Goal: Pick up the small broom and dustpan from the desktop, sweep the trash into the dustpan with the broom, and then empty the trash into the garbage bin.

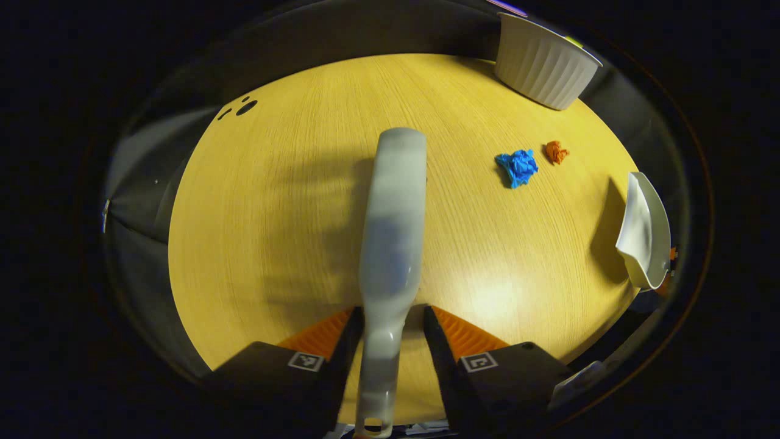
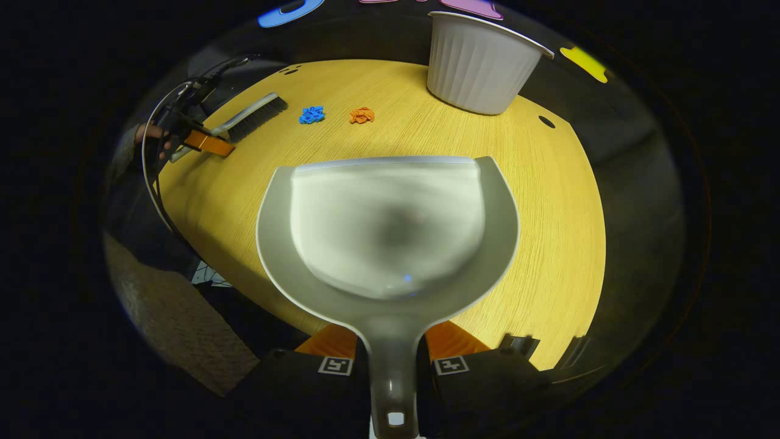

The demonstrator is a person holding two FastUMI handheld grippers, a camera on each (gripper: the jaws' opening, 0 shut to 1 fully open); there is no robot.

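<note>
Now both tools are in hand: left claw (image 1: 390,329) pinches the broom (image 1: 393,225) by its handle, fingers pressed on both sides, and the right claw (image 2: 390,350) pinches the dustpan (image 2: 387,225) by its handle stem the same way

Key relation: in the left gripper view the broom's long axis runs straight ahead from the claw, and the trash lies ahead and off to the right of the broom head, well apart from it. Dustpan (image 1: 643,241) shows at the far right edge there, so trash sits between broom and pan. In the right gripper view the pan's open lip points forward, with the scraps ahead and to the left of it, and the broom (image 2: 253,119) farther left again, near the blue scrap. Left claw is nearer the trash, I judge

Count: two scraps, one blue paper scrap (image 1: 517,167) and one orange paper scrap (image 1: 556,152), lying just beside each other on the worktop (image 1: 274,213). One broom, one dustpan, one white ribbed bin (image 1: 542,64) at the far edge of the worktop, beyond the scraps

Judgement: pick-up done, sweeping not yet started; pan looks empty. Next move likely needs the pan lip down near the scraps and the broom swung to their far side
</note>
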